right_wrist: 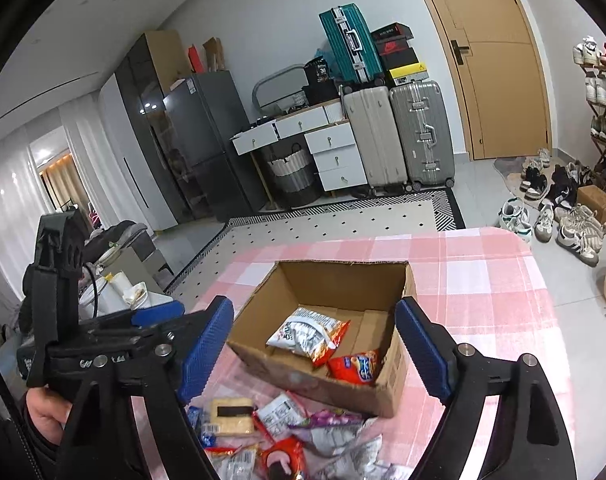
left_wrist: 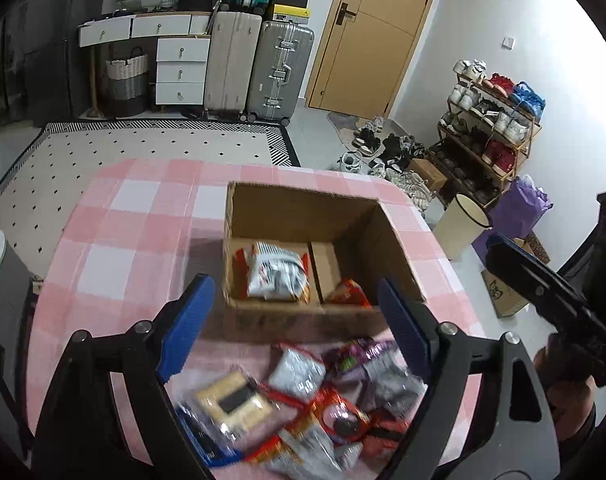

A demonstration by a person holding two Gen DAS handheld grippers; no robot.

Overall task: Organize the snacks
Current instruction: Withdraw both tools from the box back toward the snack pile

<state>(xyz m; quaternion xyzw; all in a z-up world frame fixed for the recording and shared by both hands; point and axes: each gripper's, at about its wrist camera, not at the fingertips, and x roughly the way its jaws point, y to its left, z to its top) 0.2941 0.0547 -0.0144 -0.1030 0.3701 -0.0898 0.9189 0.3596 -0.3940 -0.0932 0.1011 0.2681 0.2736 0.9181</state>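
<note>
An open cardboard box (left_wrist: 303, 208) stands on the pink checked table (left_wrist: 115, 240); it also shows in the right wrist view (right_wrist: 335, 280). Inside lie a white-and-orange snack bag (left_wrist: 275, 270) (right_wrist: 307, 334) and a red snack bag (left_wrist: 349, 294) (right_wrist: 355, 366). A pile of loose snack packets (left_wrist: 303, 400) (right_wrist: 287, 436) lies on the table in front of the box. My left gripper (left_wrist: 291, 328) is open and empty above the pile. My right gripper (right_wrist: 315, 350) is open and empty over the box's near wall. The right gripper also shows at the left wrist view's right edge (left_wrist: 543, 288).
Suitcases (left_wrist: 259, 68), white drawers (left_wrist: 181, 68) and a basket (left_wrist: 125, 76) stand at the far wall beside a door (left_wrist: 367, 32). A shoe rack (left_wrist: 491, 120), loose shoes, a cream bin (left_wrist: 459, 224) and a purple bag (left_wrist: 519, 208) stand right of the table.
</note>
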